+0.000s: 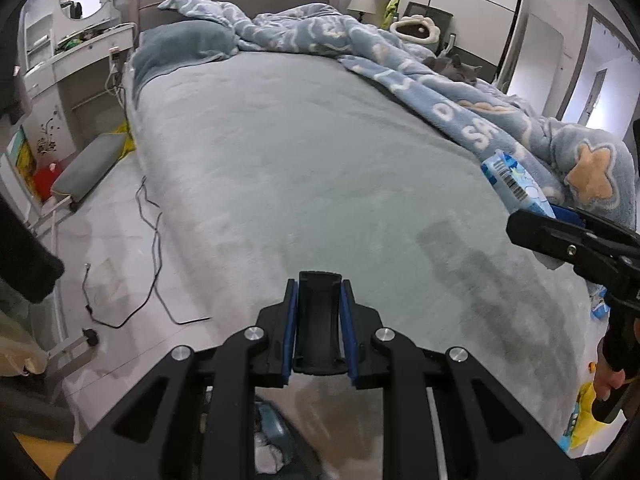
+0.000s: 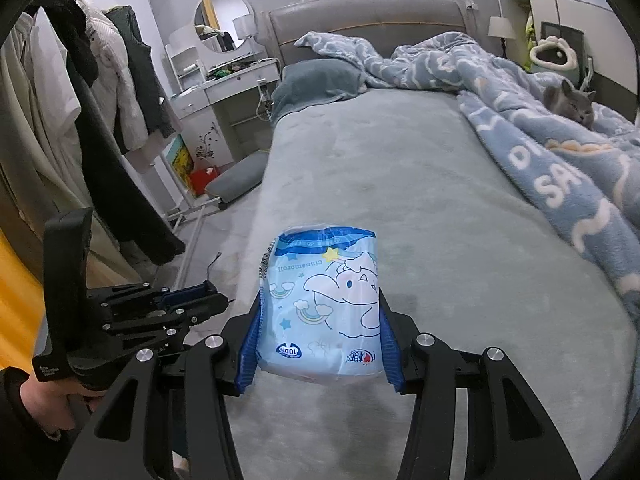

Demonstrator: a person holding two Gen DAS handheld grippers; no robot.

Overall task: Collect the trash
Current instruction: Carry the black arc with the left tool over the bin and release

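Two weak points show: the right tool (image 2: pixel 318 320) pinches the soft, light-blue cartoon-printed plastic tissue pack (image 2: pixel 324 300) only by its near end above the grey bed (image 2: pixel 400 184), so it could slide free, while the left tool (image 1: pixel 319 320) is shut, holding nothing.

A wide bed (image 2: pixel 400 184) with a grey padded headboard (image 2: pixel 360 20) fills the room. A white dressing table (image 2: pixel 224 88) with a round mirror (image 2: pixel 224 22) stands beside the headboard. Clothes (image 2: pixel 100 92) hang above the pale floor (image 1: pixel 116 216).

Grey bed (image 2: pixel 400 208): pillow (image 2: pixel 316 80), rumpled blue blanket (image 2: pixel 560 168), grey cat (image 2: pixel 572 104) on blanket.
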